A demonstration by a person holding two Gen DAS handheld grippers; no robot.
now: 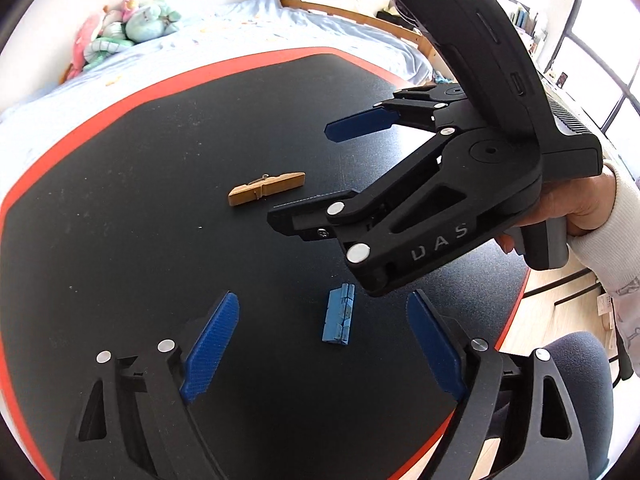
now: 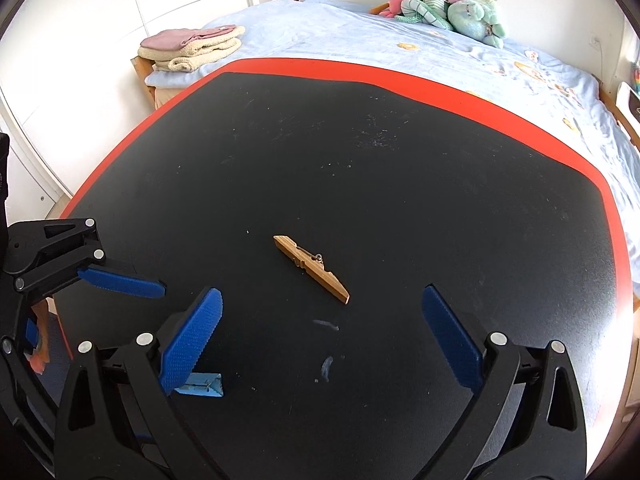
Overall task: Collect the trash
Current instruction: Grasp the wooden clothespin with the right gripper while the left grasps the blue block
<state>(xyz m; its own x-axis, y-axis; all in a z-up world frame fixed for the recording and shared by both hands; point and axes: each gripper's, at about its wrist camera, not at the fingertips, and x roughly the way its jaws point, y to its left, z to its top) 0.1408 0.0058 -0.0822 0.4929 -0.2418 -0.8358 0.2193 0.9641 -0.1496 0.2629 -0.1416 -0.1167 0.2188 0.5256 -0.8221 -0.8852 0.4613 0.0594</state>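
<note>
A wooden clothespin half (image 1: 266,188) lies on the black table (image 1: 160,200); it also shows in the right wrist view (image 2: 311,268). A blue clothespin piece (image 1: 339,315) lies just ahead of my left gripper (image 1: 326,344), which is open and empty. In the right wrist view the blue piece (image 2: 202,386) sits partly hidden behind the left fingertip. My right gripper (image 2: 322,334) is open and empty, hovering above the table; in the left wrist view it (image 1: 304,172) reaches in from the right near the wooden piece.
The table has a red border (image 2: 440,84). A bed (image 2: 360,36) with plush toys (image 2: 448,10) and folded towels (image 2: 192,46) lies beyond it. A blue chair (image 1: 576,392) stands at the table's near right edge. Pale smears (image 2: 327,366) mark the table.
</note>
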